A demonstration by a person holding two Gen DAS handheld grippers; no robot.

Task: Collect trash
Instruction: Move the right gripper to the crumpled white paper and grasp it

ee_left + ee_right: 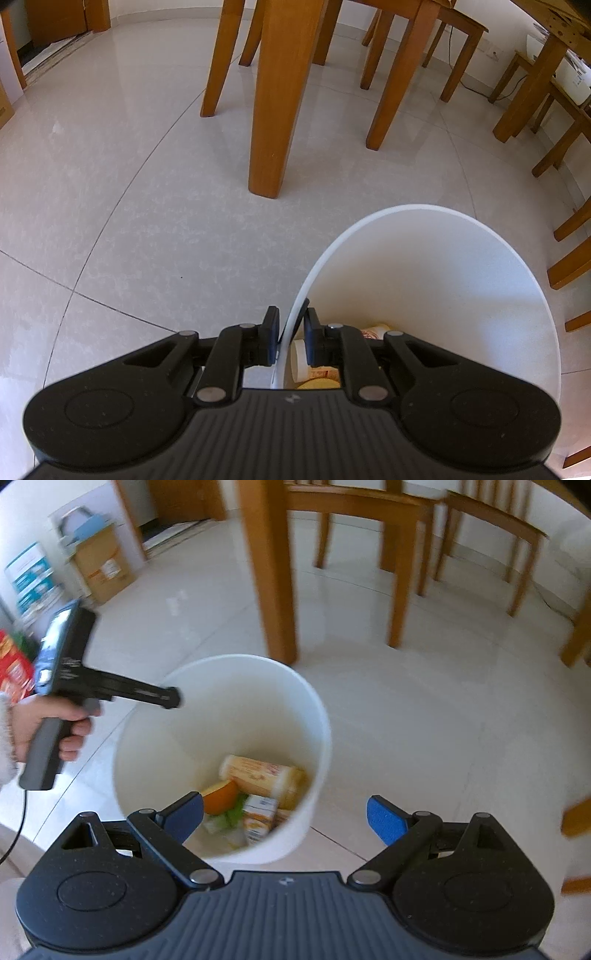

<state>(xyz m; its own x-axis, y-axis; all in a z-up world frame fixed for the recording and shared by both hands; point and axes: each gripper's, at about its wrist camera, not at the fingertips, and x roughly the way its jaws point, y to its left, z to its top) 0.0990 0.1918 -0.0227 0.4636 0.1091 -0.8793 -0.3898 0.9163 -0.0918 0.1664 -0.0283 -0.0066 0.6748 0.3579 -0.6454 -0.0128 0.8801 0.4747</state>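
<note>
The round white plastic trash bin [221, 746] stands on the pale glossy tiled floor [424, 709], just in front of a thick orange-brown wooden table leg [269, 572]. At its bottom lie a cream paper cup with red and yellow print [258, 775], tipped on its side, an orange wedge of fruit [221, 796] beside it, a small white and orange carton [258, 818] and some green scraps.

The left gripper [291, 339] is clamped on the bin's near rim, 1 black finger outside the wall and 1 inside, with the cup visible below it in the left wrist view. In the right wrist view a hand [48, 731] with a pale fuzzy cuff holds that tool's handle.

The right gripper [284, 814] hangs above the bin's near edge, its 2 blue-padded fingers spread wide with nothing between them.

Further out stand wooden chairs [406, 554], and a cardboard box [103, 568] leans by the wall at the left.
</note>
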